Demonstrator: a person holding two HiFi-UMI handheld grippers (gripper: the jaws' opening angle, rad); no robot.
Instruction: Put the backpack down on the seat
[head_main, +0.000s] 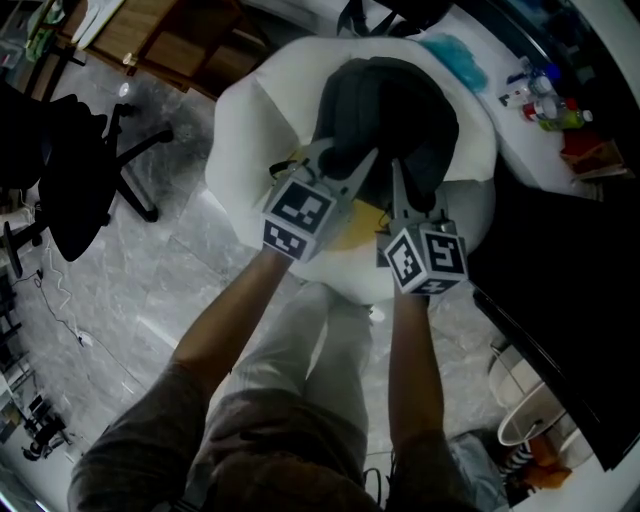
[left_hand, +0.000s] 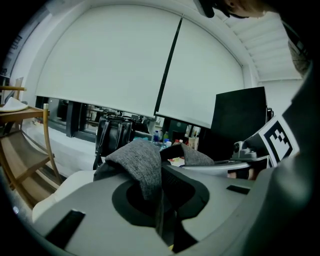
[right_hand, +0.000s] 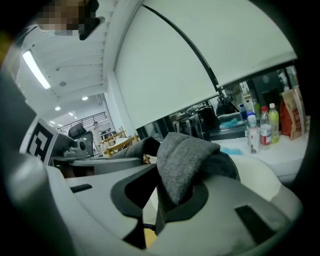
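Observation:
A dark grey backpack (head_main: 390, 115) lies on top of the white beanbag seat (head_main: 250, 130) in the head view. Both grippers reach onto its near side. My left gripper (head_main: 340, 162) is shut on a grey fabric strap (left_hand: 141, 159) of the backpack, which bulges up out of the closed jaws (left_hand: 159, 207). Just to its right, my right gripper (head_main: 400, 185) is likewise shut on a grey strap (right_hand: 182, 159), pinched between its jaws (right_hand: 161, 210). The rest of the backpack is hidden behind the straps in both gripper views.
A black office chair (head_main: 80, 170) stands on the floor at left. A white counter (head_main: 530, 150) with bottles (head_main: 548, 108) and a blue cloth (head_main: 455, 55) runs behind the seat, and a black desk (head_main: 560, 290) is at right. A black bag (left_hand: 112, 135) sits on the sill.

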